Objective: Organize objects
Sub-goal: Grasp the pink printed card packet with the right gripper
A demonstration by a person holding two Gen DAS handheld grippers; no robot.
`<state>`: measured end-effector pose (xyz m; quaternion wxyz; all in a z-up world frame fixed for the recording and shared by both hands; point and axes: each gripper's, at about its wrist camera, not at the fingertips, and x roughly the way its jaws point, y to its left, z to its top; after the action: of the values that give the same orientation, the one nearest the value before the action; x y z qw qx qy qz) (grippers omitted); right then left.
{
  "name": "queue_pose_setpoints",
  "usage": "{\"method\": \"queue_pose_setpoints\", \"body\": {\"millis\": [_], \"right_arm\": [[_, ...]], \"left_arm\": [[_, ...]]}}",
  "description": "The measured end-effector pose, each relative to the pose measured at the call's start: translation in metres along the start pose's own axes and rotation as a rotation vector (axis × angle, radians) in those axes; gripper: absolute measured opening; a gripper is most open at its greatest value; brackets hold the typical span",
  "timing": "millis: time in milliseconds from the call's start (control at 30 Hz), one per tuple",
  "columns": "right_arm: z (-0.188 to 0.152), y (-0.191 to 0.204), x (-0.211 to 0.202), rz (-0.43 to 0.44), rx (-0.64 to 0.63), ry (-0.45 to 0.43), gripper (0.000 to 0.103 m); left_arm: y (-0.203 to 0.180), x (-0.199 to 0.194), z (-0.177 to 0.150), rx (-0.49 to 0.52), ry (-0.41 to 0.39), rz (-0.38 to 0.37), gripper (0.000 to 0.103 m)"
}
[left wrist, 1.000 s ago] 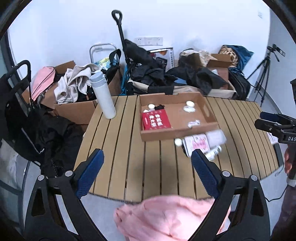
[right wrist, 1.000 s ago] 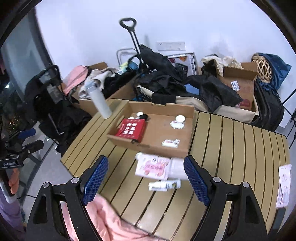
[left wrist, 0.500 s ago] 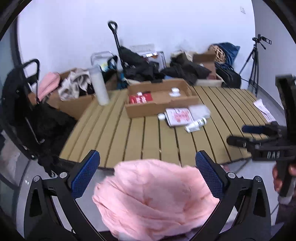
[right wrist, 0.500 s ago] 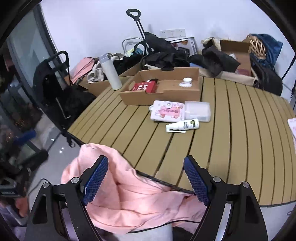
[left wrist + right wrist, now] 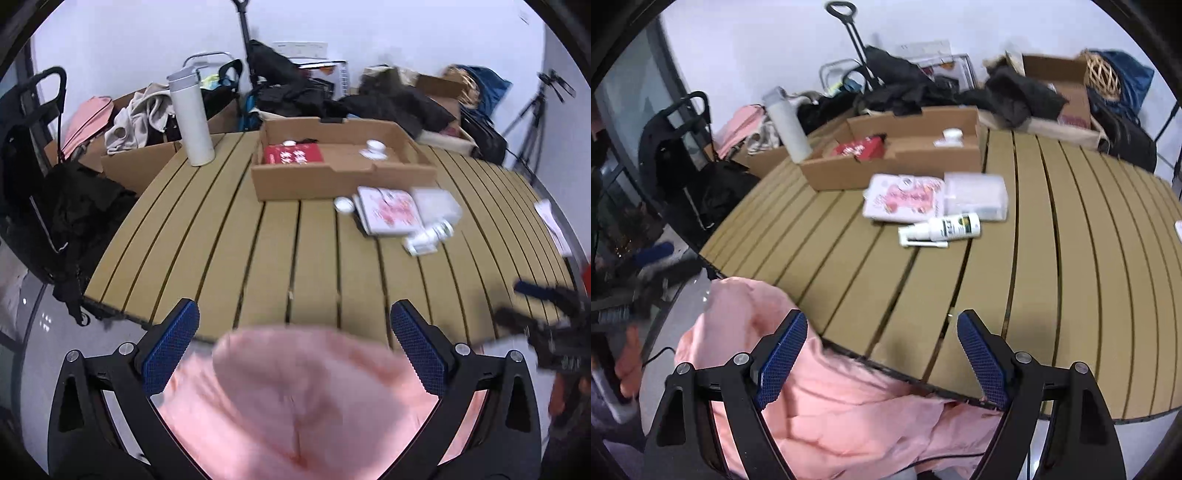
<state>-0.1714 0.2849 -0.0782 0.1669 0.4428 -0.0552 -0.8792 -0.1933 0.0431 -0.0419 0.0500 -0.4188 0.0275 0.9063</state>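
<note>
Both grippers, left gripper (image 5: 294, 334) and right gripper (image 5: 882, 350), hold their jaws wide apart, empty, above soft pink fabric (image 5: 295, 402) at the slatted wooden surface (image 5: 1052, 266) edge. Only the right view shows the white spray bottle (image 5: 940, 229) label clearly; the left view shows the cardboard tray (image 5: 343, 173) interior with a red packet (image 5: 293, 154).
</note>
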Motion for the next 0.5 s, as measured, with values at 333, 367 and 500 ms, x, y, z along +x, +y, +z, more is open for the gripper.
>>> {"method": "queue_pose_setpoints", "body": {"millis": [333,367,500], "right_arm": [[0.070,-0.042,0.060,0.116,0.128,-0.007,0.045],[0.078,-0.044,0.070,0.127,0.138,-0.004,0.043],[0.105,-0.050,0.115,0.133,0.181,0.039,0.043]], "left_arm": [[-0.040,0.130,0.065,-0.054,0.172,-0.302,0.053],[-0.046,0.147,0.068,-0.051,0.199,-0.315,0.045],[-0.057,0.194,0.070,-0.083,0.299,-0.379,0.032]]}}
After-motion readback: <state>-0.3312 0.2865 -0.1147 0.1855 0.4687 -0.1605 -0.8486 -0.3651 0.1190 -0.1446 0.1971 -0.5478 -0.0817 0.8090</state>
